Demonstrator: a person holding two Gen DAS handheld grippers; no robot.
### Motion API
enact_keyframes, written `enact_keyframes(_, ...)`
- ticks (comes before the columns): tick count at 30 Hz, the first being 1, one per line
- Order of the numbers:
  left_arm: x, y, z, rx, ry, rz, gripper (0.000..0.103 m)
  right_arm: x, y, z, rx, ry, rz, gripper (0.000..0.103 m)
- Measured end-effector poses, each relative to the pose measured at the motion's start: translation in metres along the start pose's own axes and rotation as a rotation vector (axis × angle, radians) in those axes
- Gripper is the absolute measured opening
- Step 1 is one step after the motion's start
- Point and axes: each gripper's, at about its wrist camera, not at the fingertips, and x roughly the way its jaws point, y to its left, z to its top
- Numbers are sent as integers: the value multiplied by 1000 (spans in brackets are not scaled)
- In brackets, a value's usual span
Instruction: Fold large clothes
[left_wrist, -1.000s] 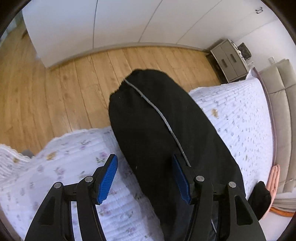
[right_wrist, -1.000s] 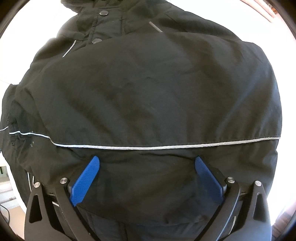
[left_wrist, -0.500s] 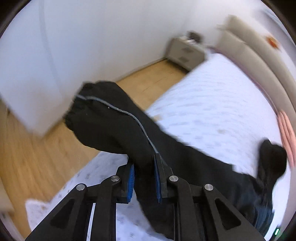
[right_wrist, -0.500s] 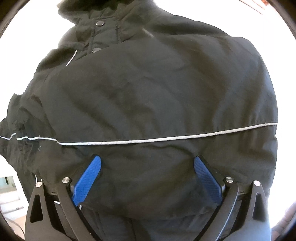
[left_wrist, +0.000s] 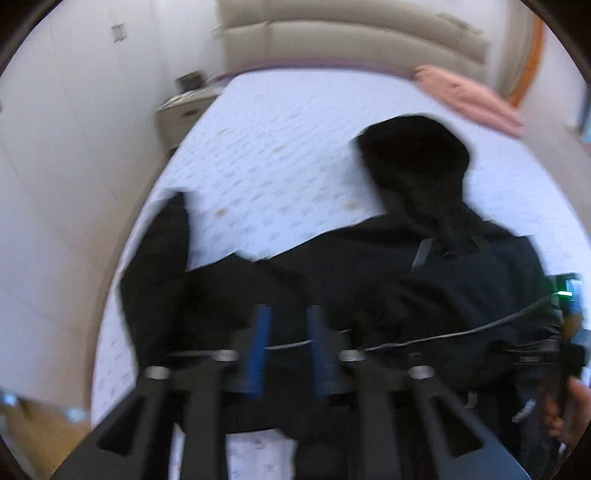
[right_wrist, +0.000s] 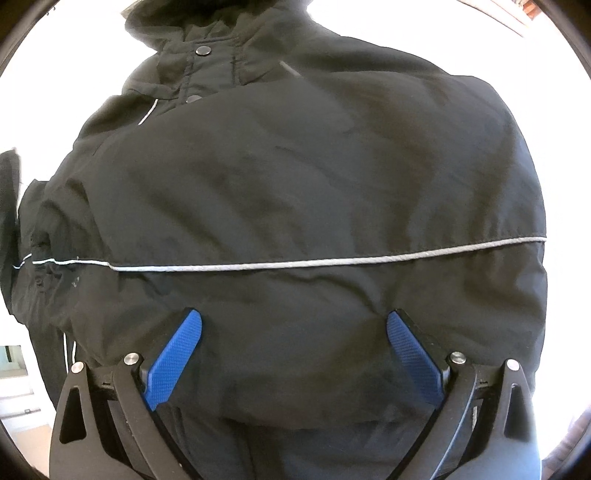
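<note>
A black hooded jacket (left_wrist: 369, 280) with thin grey piping lies on the bed, its hood (left_wrist: 413, 155) toward the headboard. One sleeve (left_wrist: 155, 258) lies bent at the bed's left edge. My left gripper (left_wrist: 289, 332) hangs over the jacket's near part with its jaws opening. Black cloth shows in the narrow gap and the pads do not press on it. In the right wrist view the jacket (right_wrist: 295, 184) fills the frame. My right gripper (right_wrist: 293, 332) stands wide open, its tips against the fabric below the piping line.
The bed's white quilted cover (left_wrist: 277, 140) reaches a beige padded headboard (left_wrist: 351, 37). A pink folded cloth (left_wrist: 465, 96) lies at the far right corner. A nightstand (left_wrist: 184, 107) and a white wall (left_wrist: 55, 147) stand left. A hand (left_wrist: 569, 406) shows at the right edge.
My left gripper shut on the sleeve, swung it up and across toward the jacket body while rolling, and its jaws have now parted. The right gripper stayed wide open, drifting slightly on the jacket.
</note>
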Motion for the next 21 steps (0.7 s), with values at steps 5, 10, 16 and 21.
enact_keyframes(5, 16, 53, 10, -102, -15, 159, 80, 2, -5, -8, -12, -13, 11, 102)
enact_keyframes(10, 67, 75, 30, -135, 26, 125, 80, 5, 0, -16, -27, -19, -10, 102)
enact_keyframes(16, 149, 76, 38, -60, 215, 207, 73, 2, -3, -12, -22, -16, -1, 103)
enact_keyframes(21, 136, 78, 40, -82, 185, 193, 14, 0, -15, -3, -27, -18, -7, 103)
